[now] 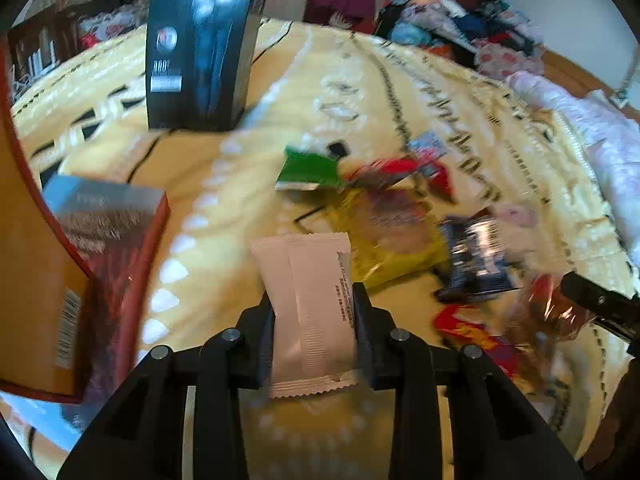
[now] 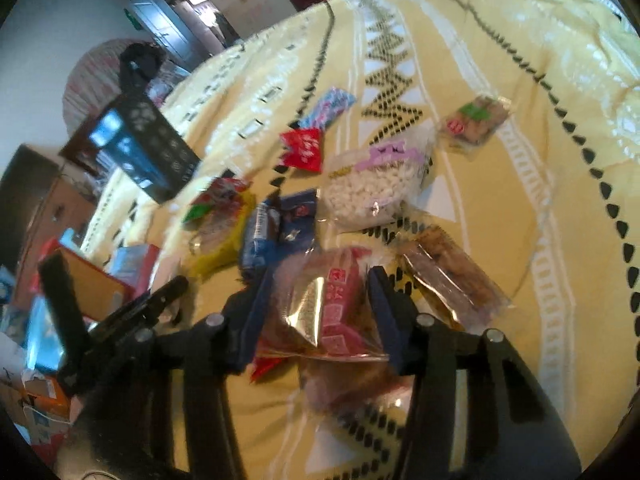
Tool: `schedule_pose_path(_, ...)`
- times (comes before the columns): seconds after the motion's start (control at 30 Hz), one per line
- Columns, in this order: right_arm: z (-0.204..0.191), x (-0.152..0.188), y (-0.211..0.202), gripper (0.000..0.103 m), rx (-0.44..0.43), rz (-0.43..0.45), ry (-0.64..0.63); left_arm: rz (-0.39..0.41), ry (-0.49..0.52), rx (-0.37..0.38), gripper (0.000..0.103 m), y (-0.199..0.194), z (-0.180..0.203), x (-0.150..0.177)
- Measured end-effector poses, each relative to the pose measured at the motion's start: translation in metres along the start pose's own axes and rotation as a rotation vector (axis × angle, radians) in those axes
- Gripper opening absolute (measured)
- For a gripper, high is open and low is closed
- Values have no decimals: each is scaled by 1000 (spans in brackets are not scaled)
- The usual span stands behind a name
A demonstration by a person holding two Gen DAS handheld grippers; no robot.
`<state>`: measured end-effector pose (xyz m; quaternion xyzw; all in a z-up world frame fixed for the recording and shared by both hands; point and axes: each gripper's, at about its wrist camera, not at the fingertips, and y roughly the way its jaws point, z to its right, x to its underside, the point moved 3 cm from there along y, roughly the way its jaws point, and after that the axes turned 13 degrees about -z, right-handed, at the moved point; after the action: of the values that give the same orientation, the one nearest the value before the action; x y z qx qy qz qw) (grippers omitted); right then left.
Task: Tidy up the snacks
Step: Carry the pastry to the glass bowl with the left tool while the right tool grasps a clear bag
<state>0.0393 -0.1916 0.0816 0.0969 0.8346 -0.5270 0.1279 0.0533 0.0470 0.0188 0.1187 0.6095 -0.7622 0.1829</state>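
Observation:
My left gripper (image 1: 314, 304) is shut on a white snack packet (image 1: 310, 304) and holds it above the yellow blanket (image 1: 320, 80). My right gripper (image 2: 320, 288) is shut on a clear packet with a red label (image 2: 332, 308) and also shows at the right edge of the left wrist view (image 1: 600, 304). A pile of snacks lies on the blanket: a yellow bag (image 1: 392, 240), a green packet (image 1: 308, 170), a dark blue packet (image 1: 476, 256), a bag of white pieces (image 2: 372, 188), a red packet (image 2: 302, 148) and a brown bar (image 2: 452, 280).
An open orange-brown cardboard box (image 1: 36, 280) stands at the left. A red-edged box (image 1: 116, 224) leans beside it. A tall black box (image 1: 200, 40) stands further back. Clothes are piled beyond the bed (image 1: 440, 0). A small packet (image 2: 476, 120) lies apart at the right.

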Motion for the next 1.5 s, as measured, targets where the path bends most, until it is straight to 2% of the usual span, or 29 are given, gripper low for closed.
schedule_pose_path(0.23, -9, 9, -24, 49, -34, 41, -21, 48, 54, 44, 34, -46, 22, -5)
schedule_pose_path(0.27, -11, 10, -25, 30, -38, 44, -26, 53, 65, 35, 34, -52, 25, -5)
schedule_pose_path(0.3, -13, 10, -27, 2, -44, 47, -36, 62, 72, 26, 34, -58, 26, -5)
schedule_pose_path(0.43, -15, 11, -30, 2, -35, 41, -55, 79, 85, 18, 34, -74, 26, -3)
schedule_pose_path(0.5, -11, 11, -23, 3, -11, 2, -59, 71, 85, 12, 34, -77, 21, 0)
schedule_pose_path(0.57, -11, 17, -26, 4, -25, -14, -81, 62, 80, 9, 34, -79, 15, 5)
schedule_pose_path(0.63, -18, 27, -18, 5, -37, -98, -156, 41, 68, 22, 34, -79, 8, 10)
schedule_pose_path(0.67, -19, 32, -13, 11, -41, -145, -163, 30, 56, 25, 34, -78, 5, 12)
schedule_pose_path(0.73, -19, 41, -6, 51, -46, -198, -152, 26, 43, 29, 34, -78, 1, 17)
schedule_pose_path(0.77, -16, 46, -7, 87, -45, -185, -116, 29, 37, 32, 34, -79, 0, 18)
schedule_pose_path(0.8, -13, 48, -9, 99, -50, -167, -74, 30, 33, 37, 34, -80, -1, 19)
schedule_pose_path(0.9, -7, 59, -14, 98, -93, -112, 43, 28, 30, 48, 34, -81, -2, 21)
schedule_pose_path(0.97, -6, 66, -20, 95, -91, -73, 72, 25, 33, 47, 34, -81, -2, 21)
schedule_pose_path(1.1, -16, 82, 4, 77, -111, -149, 73, 21, 24, 55, 34, -79, -5, 22)
schedule_pose_path(1.27, -25, 71, 33, 64, -68, -128, 57, 11, 22, 52, 34, -76, -5, 25)
schedule_pose_path(1.33, -25, 66, 39, 44, -43, -119, 45, 14, 25, 54, 34, -79, -5, 25)
schedule_pose_path(1.4, -23, 66, 38, 39, -60, -118, 52, 19, 29, 58, 34, -84, -5, 25)
schedule_pose_path(1.5, -24, 72, 18, 39, -69, -91, 32, 39, 42, 59, 34, -97, -7, 26)
